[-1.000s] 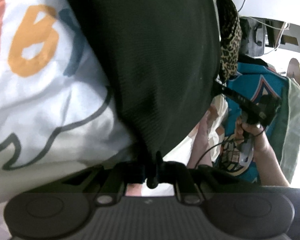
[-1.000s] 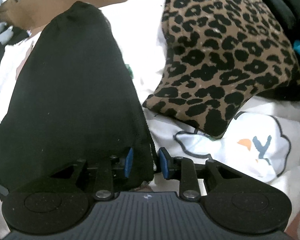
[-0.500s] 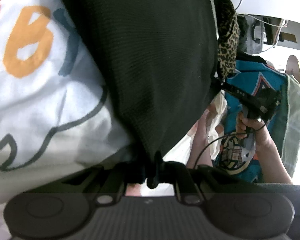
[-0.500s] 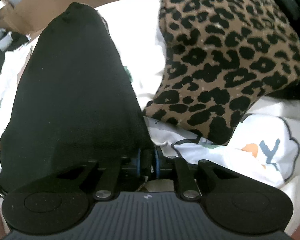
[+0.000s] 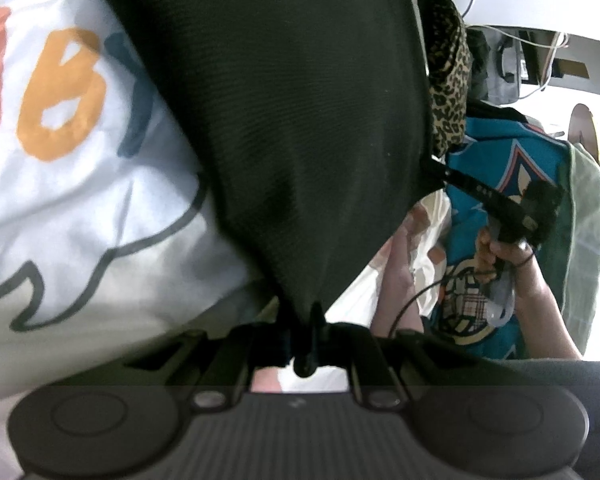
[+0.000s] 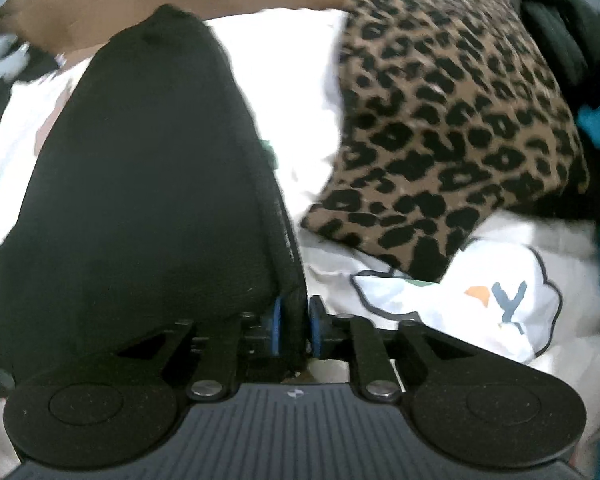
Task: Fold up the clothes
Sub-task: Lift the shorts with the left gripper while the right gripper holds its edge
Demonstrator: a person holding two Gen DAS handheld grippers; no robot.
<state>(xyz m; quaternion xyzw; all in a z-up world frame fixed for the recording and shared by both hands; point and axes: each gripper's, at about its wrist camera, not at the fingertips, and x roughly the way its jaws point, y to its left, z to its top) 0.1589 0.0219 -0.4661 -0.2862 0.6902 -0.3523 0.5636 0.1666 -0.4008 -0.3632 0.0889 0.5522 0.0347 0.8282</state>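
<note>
- left gripper (image 5: 306, 334) clamped on black garment (image 5: 292, 120) corner, anchoring it.
- right gripper (image 6: 296, 328) jaws opening, garment edge between, pads not visibly pressing; likely regripping.
- leopard cloth (image 6: 452, 120) lies right, apart.

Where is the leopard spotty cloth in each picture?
Left wrist view: the leopard cloth is a narrow strip at the upper right, just right of the black garment.
Right wrist view: the leopard cloth fills the upper right.
Shared landmark: the black garment, to its left in both.
</note>
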